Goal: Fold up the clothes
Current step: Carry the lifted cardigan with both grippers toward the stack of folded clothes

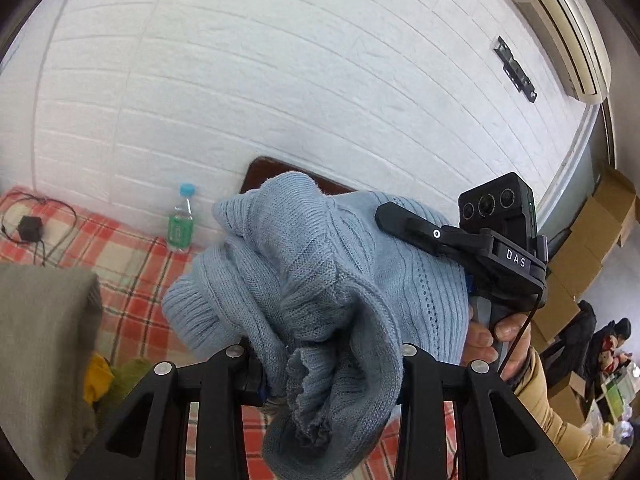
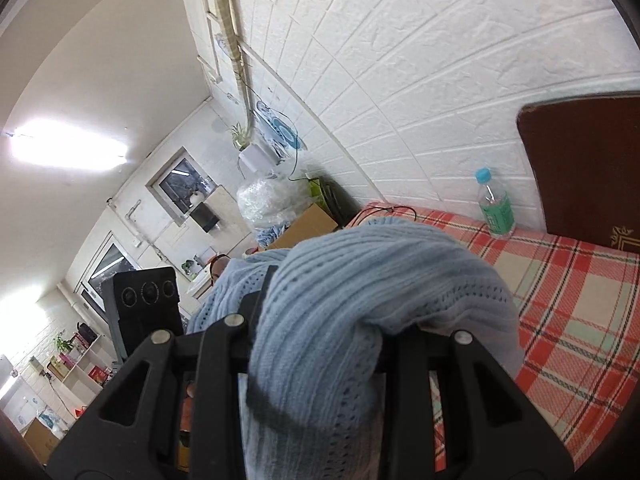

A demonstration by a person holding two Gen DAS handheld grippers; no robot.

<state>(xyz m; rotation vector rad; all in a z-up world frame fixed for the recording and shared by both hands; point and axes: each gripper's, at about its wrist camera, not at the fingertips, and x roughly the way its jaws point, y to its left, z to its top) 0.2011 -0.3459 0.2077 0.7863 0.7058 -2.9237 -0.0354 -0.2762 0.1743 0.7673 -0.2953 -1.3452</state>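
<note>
A light blue knitted sweater (image 1: 320, 264) hangs bunched in the air above the plaid bed sheet (image 1: 132, 264). My left gripper (image 1: 320, 364) is shut on a gathered edge of it; the knit spills over the fingers. In the left wrist view the right gripper (image 1: 400, 216) comes in from the right, held by a hand (image 1: 508, 340), its black finger (image 1: 416, 226) lying against the sweater. In the right wrist view the sweater (image 2: 360, 280) drapes over my right gripper (image 2: 320, 344), which is shut on it. The left gripper's camera block (image 2: 146, 300) shows at the left.
A green-labelled water bottle (image 1: 181, 220) stands on the bed by the white brick wall, near a dark wooden headboard (image 2: 584, 168). A grey garment (image 1: 40, 340) and yellow and green clothes (image 1: 108, 380) lie at the left. A charger with cable (image 1: 30, 228) rests on the sheet. Cardboard boxes (image 1: 592, 240) stand at the right.
</note>
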